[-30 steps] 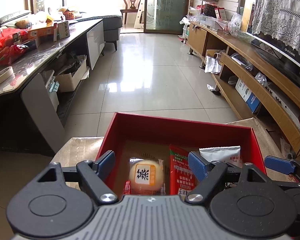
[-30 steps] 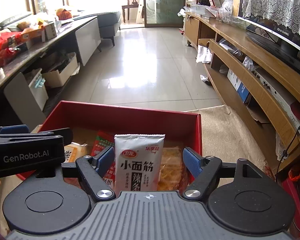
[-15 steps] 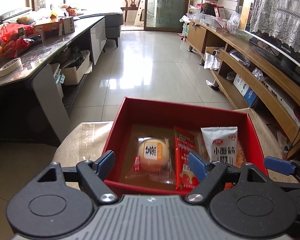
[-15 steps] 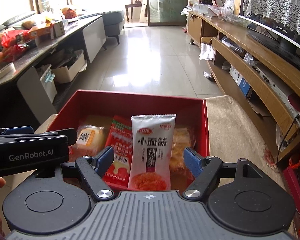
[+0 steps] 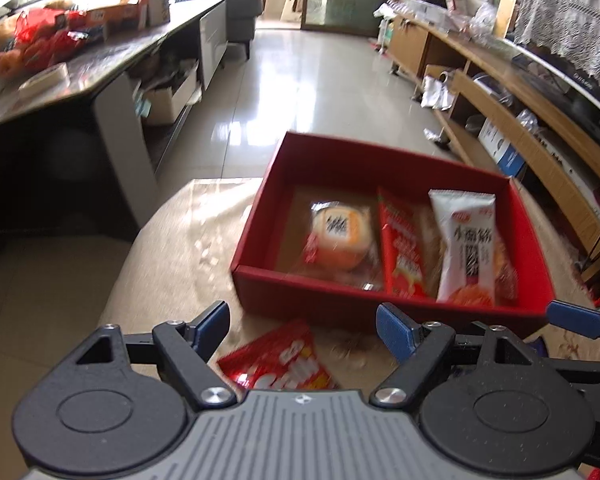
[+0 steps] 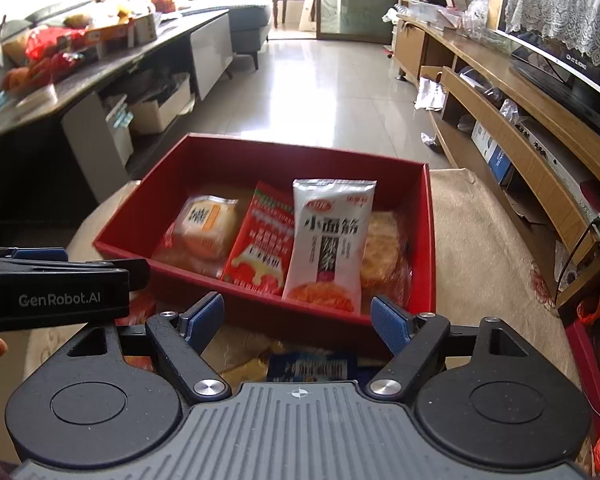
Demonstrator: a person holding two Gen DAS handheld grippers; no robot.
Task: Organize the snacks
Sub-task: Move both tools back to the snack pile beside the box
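Now four snacks are sitting in the red box (image 6: 430,240); both grippers (image 5: 302,326) (image 6: 298,316) are gaping wide, empty, with a red packet (image 5: 278,362) and a blue one (image 6: 310,366) waiting lower centre.

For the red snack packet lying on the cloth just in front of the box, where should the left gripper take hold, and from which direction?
The red packet lies flat on the cloth, outside the red box and directly below the open left gripper. I would come from above and pinch across its narrow width near the far end, the only part showing; its near end is hidden behind the gripper body.
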